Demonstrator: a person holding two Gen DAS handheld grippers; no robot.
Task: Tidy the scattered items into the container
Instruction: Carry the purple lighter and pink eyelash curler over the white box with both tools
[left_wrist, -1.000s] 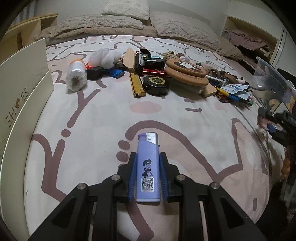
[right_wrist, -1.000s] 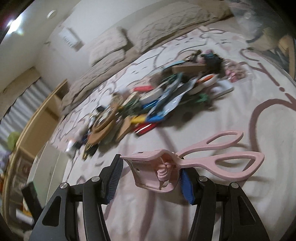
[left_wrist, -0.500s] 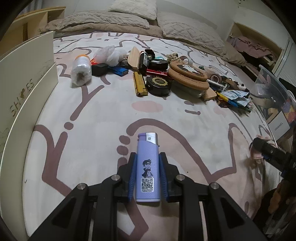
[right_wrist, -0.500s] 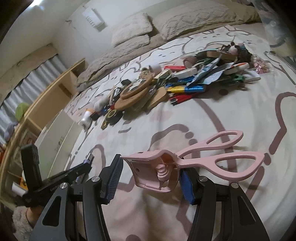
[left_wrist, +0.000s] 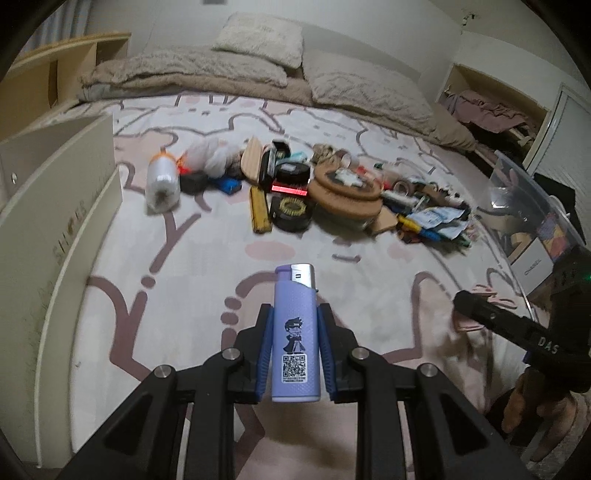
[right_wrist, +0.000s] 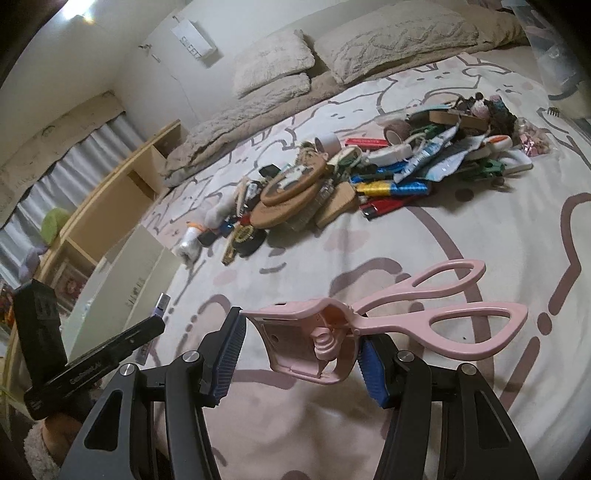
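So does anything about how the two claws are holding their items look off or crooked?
The right claw grips the pink eyelash curler only by its head, so the long handles stick out sideways to the right, unsupported. The left claw holds the purple lighter squarely and upright; nothing odd there.

Lilac lighter (left_wrist: 294, 334), cartoon print; pink eyelash curler (right_wrist: 373, 321).

Tongs (right_wrist: 388, 325): smooth pink plastic, slightly glossy.
Lighter (left_wrist: 295, 332): matt lilac plastic, shiny metal cap.
Bedspread (right_wrist: 480, 229) beneath tongs: soft matt cloth.
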